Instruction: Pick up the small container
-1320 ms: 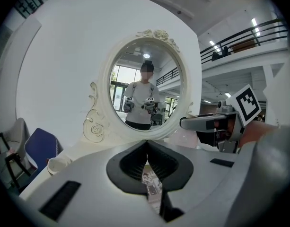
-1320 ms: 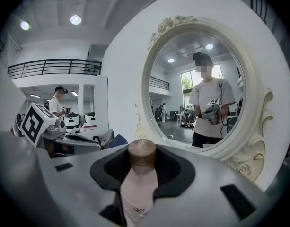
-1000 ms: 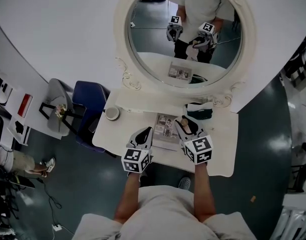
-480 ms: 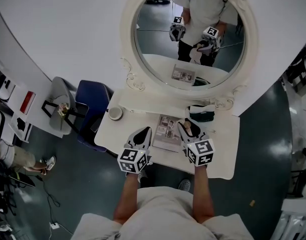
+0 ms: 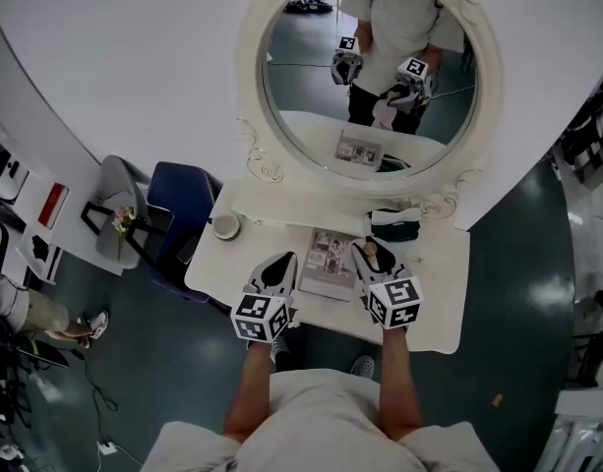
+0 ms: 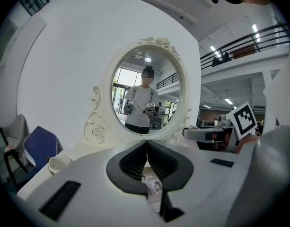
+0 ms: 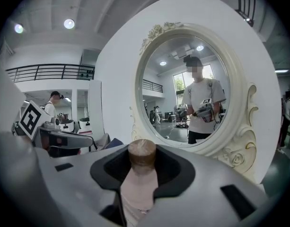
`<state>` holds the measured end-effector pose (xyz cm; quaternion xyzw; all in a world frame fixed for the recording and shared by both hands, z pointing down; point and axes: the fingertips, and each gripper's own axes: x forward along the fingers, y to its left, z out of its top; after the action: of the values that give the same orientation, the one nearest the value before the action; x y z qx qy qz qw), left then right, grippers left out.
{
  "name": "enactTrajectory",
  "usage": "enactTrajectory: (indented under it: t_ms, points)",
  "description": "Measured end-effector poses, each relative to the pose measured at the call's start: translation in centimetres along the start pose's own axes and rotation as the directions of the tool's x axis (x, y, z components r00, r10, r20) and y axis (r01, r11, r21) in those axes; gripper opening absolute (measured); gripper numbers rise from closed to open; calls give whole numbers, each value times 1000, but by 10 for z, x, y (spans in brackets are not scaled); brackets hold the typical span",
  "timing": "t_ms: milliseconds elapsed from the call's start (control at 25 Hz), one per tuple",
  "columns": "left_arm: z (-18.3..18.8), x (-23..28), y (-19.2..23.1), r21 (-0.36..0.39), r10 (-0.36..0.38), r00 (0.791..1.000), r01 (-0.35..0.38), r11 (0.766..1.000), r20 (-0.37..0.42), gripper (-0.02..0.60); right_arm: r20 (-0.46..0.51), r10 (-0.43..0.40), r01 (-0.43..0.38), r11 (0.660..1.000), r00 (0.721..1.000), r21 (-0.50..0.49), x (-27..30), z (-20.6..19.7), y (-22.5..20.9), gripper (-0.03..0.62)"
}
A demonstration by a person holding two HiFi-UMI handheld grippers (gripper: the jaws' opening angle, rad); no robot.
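Currently, right gripper [image 5: 364, 251] is pinching the small container [image 7: 142, 178], centre frame — nothing shifting since a second ago, so pickup is looking done; left gripper [image 5: 284, 262] is idling, jaws pressed together, empty.

Oval mirror [image 5: 370, 77] behind booklet [image 5: 331, 262] and cup [image 5: 225, 226]

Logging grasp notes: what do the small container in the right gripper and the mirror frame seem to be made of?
Small container: likely matte plastic, with a pale pink body without glare. Its brown cap shows grain-like streaks, perhaps wood or a wood-look finish. Mirror frame: cream and smooth, with moulded scrolls and roses. It could be painted wood or resin; can't tell which.
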<state>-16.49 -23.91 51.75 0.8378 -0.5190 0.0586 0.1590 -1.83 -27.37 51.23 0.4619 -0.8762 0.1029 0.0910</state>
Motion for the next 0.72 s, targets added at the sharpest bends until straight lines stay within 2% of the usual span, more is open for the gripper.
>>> enactTrajectory:
  t_ms: [720]
  points:
    - [-7,-3,-2,7,0,1000,0,1000,-15,29,27,-36,36,999,999,16,-9,3,-5,138]
